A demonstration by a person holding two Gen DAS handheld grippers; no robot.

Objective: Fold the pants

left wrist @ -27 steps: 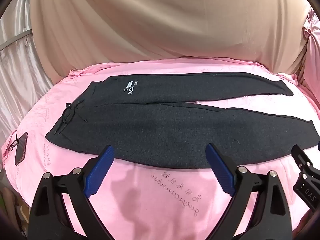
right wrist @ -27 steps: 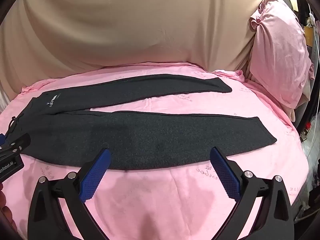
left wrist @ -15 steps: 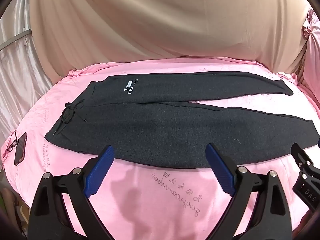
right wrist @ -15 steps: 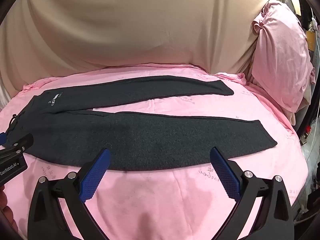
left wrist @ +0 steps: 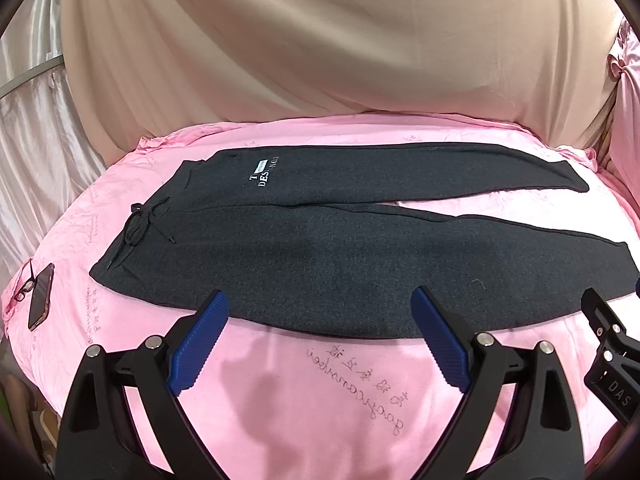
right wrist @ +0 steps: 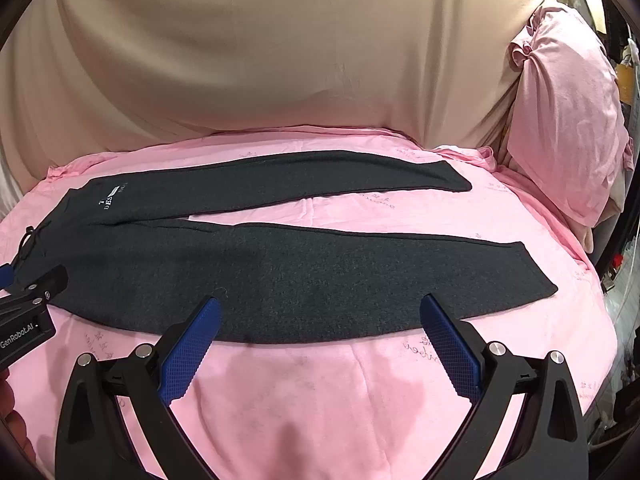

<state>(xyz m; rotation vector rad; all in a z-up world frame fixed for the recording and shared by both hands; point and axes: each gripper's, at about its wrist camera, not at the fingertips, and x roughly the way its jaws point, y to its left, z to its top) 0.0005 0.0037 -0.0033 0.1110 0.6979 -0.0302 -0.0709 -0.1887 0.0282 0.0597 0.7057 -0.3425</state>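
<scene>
the dark grey pants [left wrist: 340, 248] lie flat and unfolded on the pink bed [left wrist: 280, 400], waistband toward the left, both legs running to the right and splayed apart near the cuffs. the left gripper [left wrist: 320, 320] hovers at the near edge of the near leg, its jaws wide and holding nothing. the right gripper [right wrist: 320, 324] hangs over the same edge further toward the cuff, jaws just as wide and empty. no fold has begun.

the likely risk is a shallow pinch: the near hem lies flush on the soft sheet, so the jaws could close on the pink bedding along with the knit, or take only the top layer and let the leg twist as it lifts. since the legs diverge, carrying the near one over without matching edges would probably leave a crooked fold. the loose drawstring [left wrist: 138, 222] could bunch under the waistband.

the left view alone shows a phone [left wrist: 40, 296] and glasses [left wrist: 24, 292] at the bed's left edge, close enough to the waistband to get dragged. the right view alone shows the near cuff [right wrist: 532, 276] in full and a pink pillow [right wrist: 568, 120] propped at the far right.
</scene>
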